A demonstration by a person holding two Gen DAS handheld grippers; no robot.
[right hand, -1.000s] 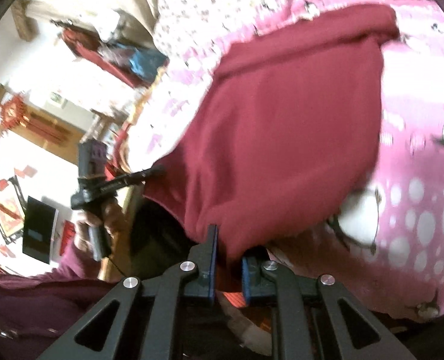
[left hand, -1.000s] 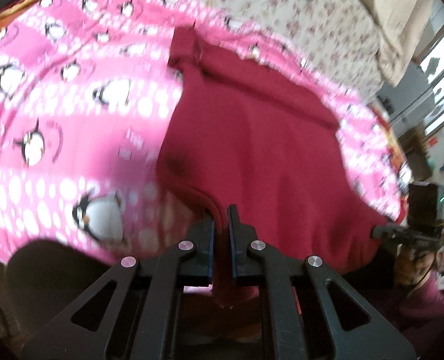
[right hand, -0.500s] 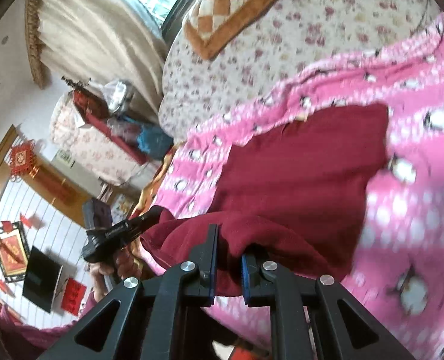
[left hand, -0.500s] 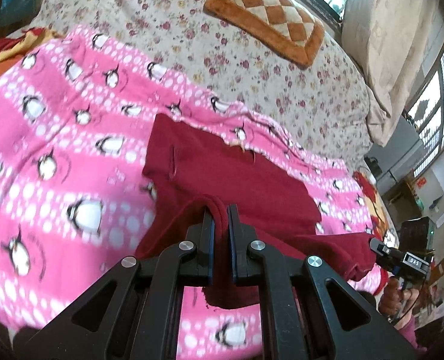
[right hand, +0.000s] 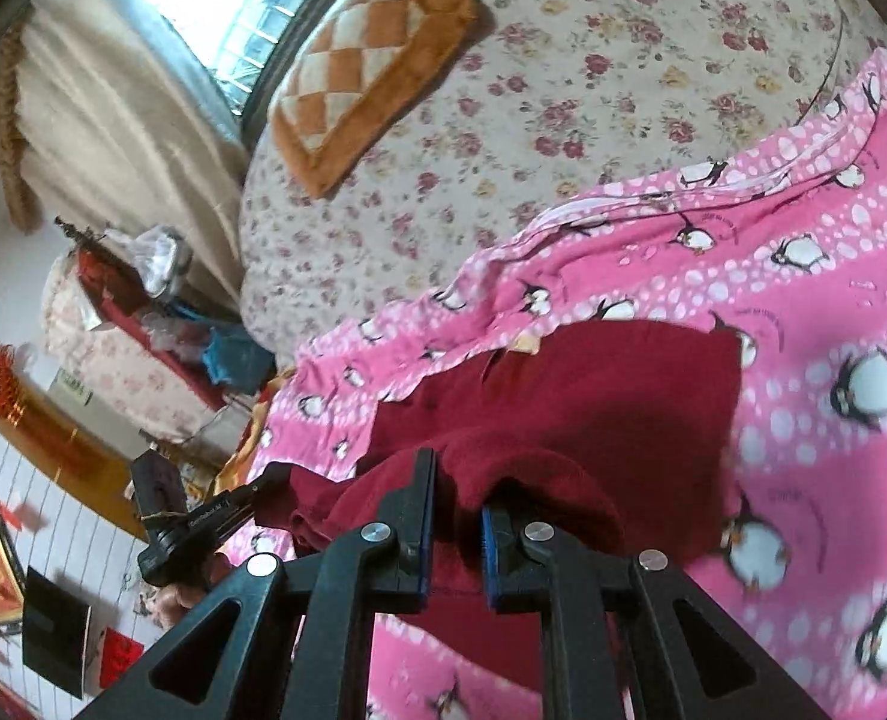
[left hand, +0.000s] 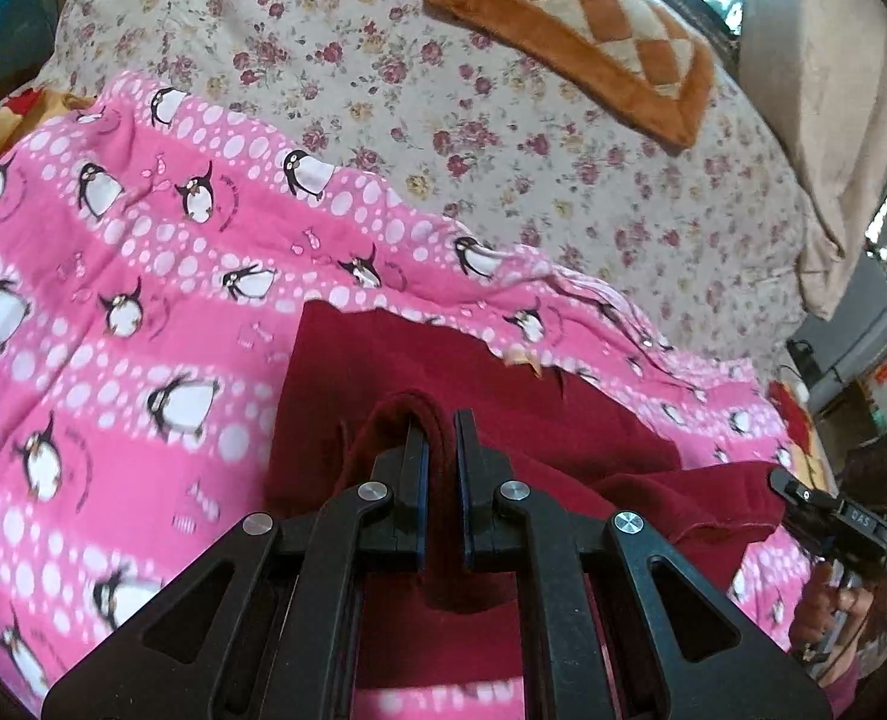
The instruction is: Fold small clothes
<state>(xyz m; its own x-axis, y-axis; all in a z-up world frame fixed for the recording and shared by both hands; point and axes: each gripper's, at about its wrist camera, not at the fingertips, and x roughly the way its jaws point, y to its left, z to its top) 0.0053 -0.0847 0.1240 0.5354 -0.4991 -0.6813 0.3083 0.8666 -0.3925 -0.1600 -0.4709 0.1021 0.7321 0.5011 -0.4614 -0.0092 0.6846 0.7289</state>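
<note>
both grippers are pinching the near edge of the dark red garment (left hand: 443, 372): the left gripper (left hand: 440, 438) and right gripper (right hand: 458, 480) are nearly closed on folded cloth, lifting it over the part lying mid-frame on the pink penguin blanket (left hand: 113, 312). next, probably laying that edge on the far edge and releasing.

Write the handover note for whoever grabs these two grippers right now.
Left gripper: shut on the near edge of the dark red garment.
Right gripper: shut on the same edge, further along.
The garment lies on the pink penguin blanket, its far part flat, the near edge lifted over it.
Done: edge picked up, fold begun.
Left: lay the edge down on the far part, release, smooth, finish folding.
</note>
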